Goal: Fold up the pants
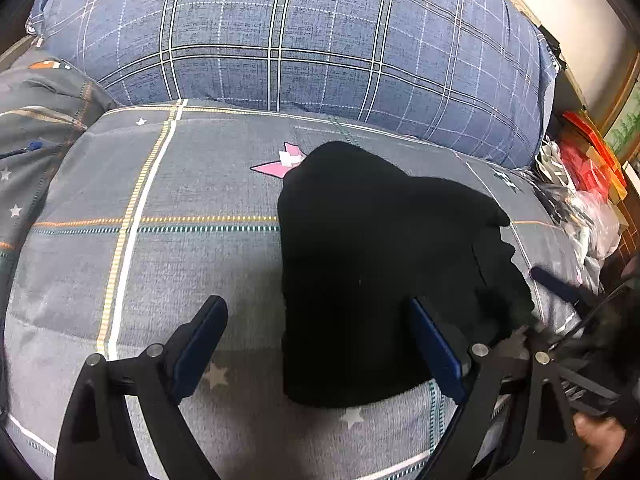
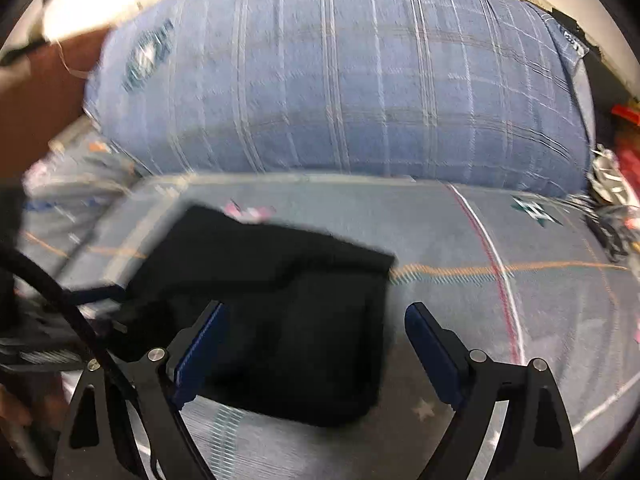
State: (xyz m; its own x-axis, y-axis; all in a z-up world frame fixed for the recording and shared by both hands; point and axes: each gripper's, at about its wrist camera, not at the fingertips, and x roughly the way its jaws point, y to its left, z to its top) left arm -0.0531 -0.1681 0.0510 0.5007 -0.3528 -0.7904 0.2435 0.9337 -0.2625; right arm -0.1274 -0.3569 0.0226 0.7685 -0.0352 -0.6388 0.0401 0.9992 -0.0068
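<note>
Around us: a big blue plaid pillow [image 1: 304, 36] at twelve o'clock, bags and red packages [image 1: 588, 172] at three o'clock, and the grey star-print bedsheet [image 1: 160, 208] underneath. Nothing blocks either claw.

Our left gripper [image 1: 318, 320] tilts downward over the bed, jaws spread wide and empty, its right pad at the pants' edge. Our right gripper [image 2: 316, 324] hangs likewise, gaping, gripping nothing; that view is blurred.

The black pants [image 1: 372, 264] lie folded into a compact bundle at the sheet's centre, long axis running six to twelve o'clock in the left view.
</note>
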